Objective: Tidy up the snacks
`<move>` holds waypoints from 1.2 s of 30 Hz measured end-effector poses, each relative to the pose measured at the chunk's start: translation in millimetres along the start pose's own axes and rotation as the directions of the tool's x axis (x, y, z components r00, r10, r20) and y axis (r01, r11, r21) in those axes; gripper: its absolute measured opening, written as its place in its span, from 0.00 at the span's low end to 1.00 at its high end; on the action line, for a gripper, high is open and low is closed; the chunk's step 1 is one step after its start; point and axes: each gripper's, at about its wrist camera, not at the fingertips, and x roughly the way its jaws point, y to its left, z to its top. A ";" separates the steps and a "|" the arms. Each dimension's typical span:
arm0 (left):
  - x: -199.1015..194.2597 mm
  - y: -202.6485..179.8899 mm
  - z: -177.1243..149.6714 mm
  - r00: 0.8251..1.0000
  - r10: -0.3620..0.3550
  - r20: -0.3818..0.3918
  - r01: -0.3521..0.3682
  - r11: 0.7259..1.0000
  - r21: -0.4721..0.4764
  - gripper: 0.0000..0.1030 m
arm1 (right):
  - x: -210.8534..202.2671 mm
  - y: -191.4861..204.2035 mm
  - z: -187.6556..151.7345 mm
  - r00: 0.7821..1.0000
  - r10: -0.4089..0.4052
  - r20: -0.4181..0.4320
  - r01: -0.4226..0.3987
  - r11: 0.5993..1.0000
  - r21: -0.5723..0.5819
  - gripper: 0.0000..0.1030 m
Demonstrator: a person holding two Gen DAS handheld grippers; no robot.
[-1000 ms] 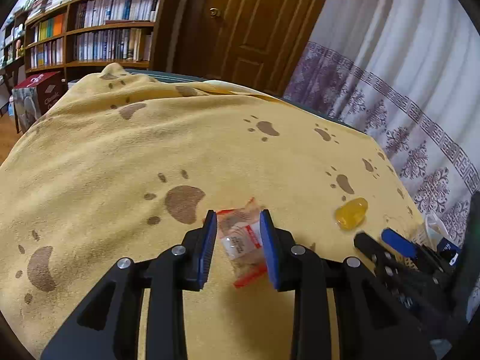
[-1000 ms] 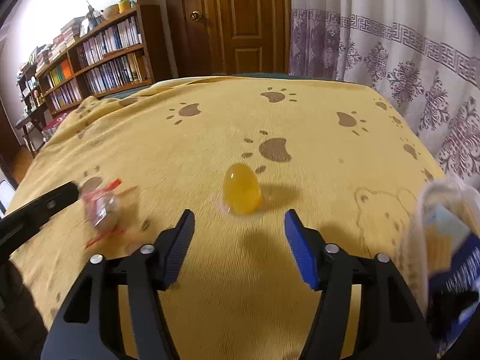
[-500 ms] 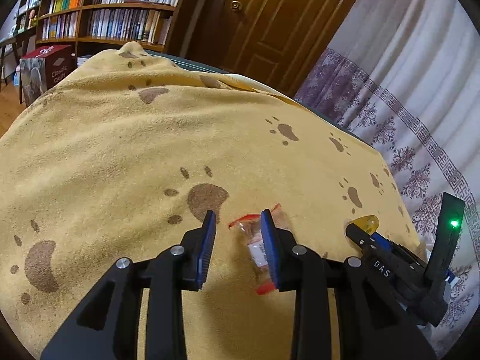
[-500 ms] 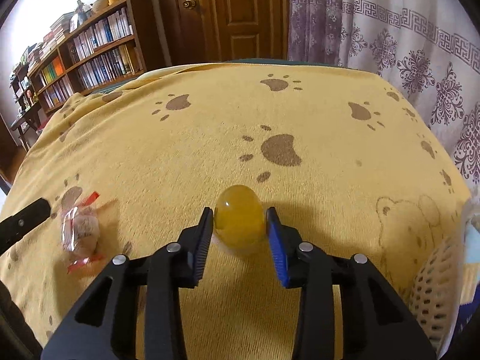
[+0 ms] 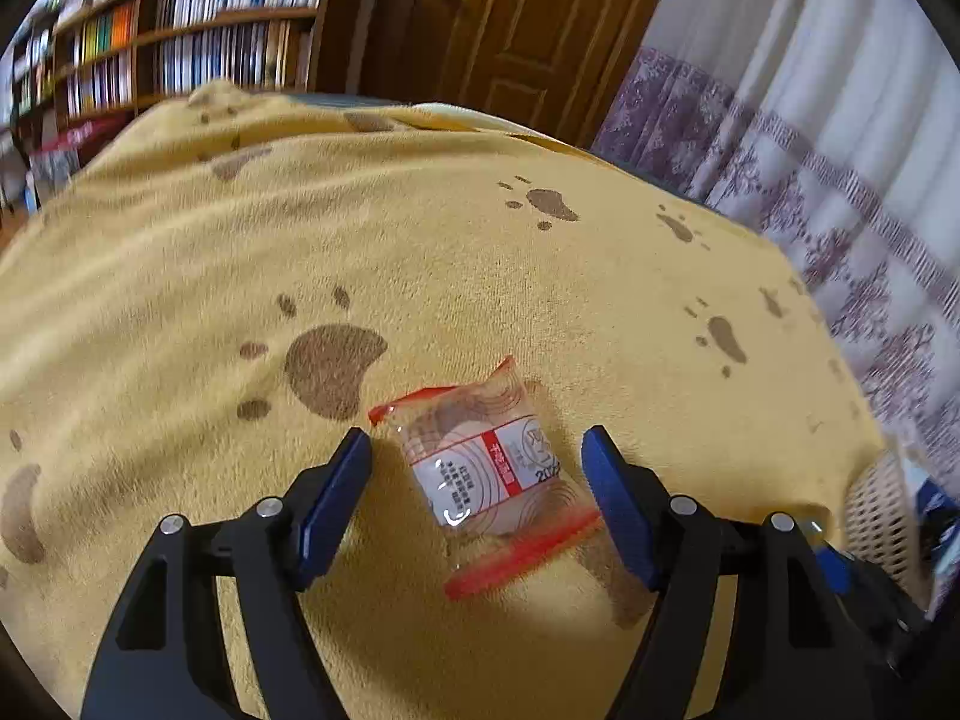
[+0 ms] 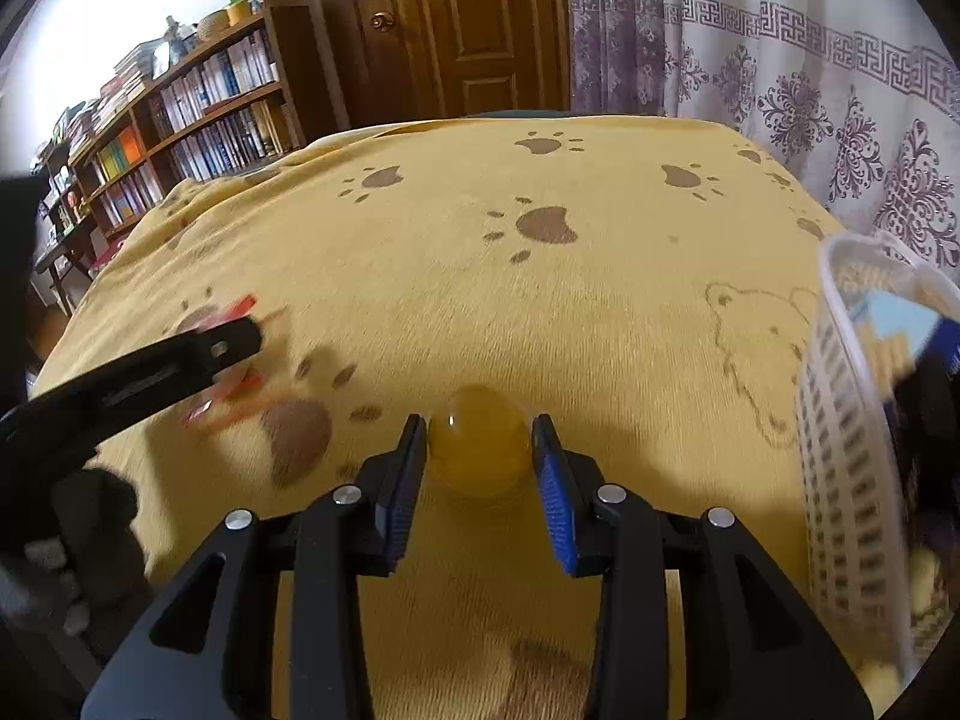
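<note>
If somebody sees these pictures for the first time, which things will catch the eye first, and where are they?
The yellow blanket with brown paw prints fills both views. On it, the right hand-held gripper is closed on an amber egg-shaped jelly, with a white basket at the right edge. The left hand-held gripper is opening around a clear snack packet with red edges, its pads clear of it.

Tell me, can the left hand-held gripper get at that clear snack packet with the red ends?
Probably yes. The snack packet lies flat on the yellow blanket, between the opening jaws of the left hand-held gripper, neither pad touching it, nothing covering it.
</note>
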 end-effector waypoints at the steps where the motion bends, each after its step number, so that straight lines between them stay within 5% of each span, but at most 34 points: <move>1: 0.7 -1.8 -0.6 1.000 0.011 -0.001 -0.011 1.000 0.015 0.70 | -2.6 1.4 -2.9 1.000 -0.002 0.002 0.002 1.000 -0.005 0.36; 3: 1.1 -2.7 -2.3 1.000 0.026 -0.005 -0.026 0.999 0.040 0.68 | -9.7 4.7 -9.8 1.000 -0.008 0.007 0.008 1.000 -0.017 0.36; 5: -0.4 -1.5 -2.9 0.999 0.046 -0.005 -0.045 0.997 0.058 0.50 | -14.7 5.9 -14.9 1.000 -0.009 0.008 0.009 1.000 -0.022 0.36; 8: -4.2 7.3 -2.9 0.999 0.041 -0.009 -0.040 0.998 0.056 0.40 | -20.7 6.7 -21.5 1.000 -0.005 0.004 0.005 1.000 -0.025 0.36; 23: -47.7 27.3 11.7 0.995 -0.065 0.080 0.067 0.998 -0.020 0.39 | -61.6 9.5 -30.5 0.998 0.048 0.036 -0.047 0.998 -0.031 0.34; 26: -50.9 25.4 12.0 0.994 -0.073 0.087 0.075 0.997 -0.018 0.39 | -62.2 -1.6 -36.0 0.997 0.072 0.012 -0.073 0.997 0.010 0.36; 30: -51.9 22.0 10.8 0.993 -0.079 0.085 0.080 0.997 -0.012 0.39 | -61.9 -0.6 -42.5 0.997 0.072 0.008 -0.072 0.997 -0.004 0.52; 36: -53.4 18.8 9.5 0.993 -0.083 0.089 0.084 0.996 -0.005 0.39 | -51.8 11.2 -44.3 0.999 0.031 0.013 -0.030 0.998 -0.063 0.52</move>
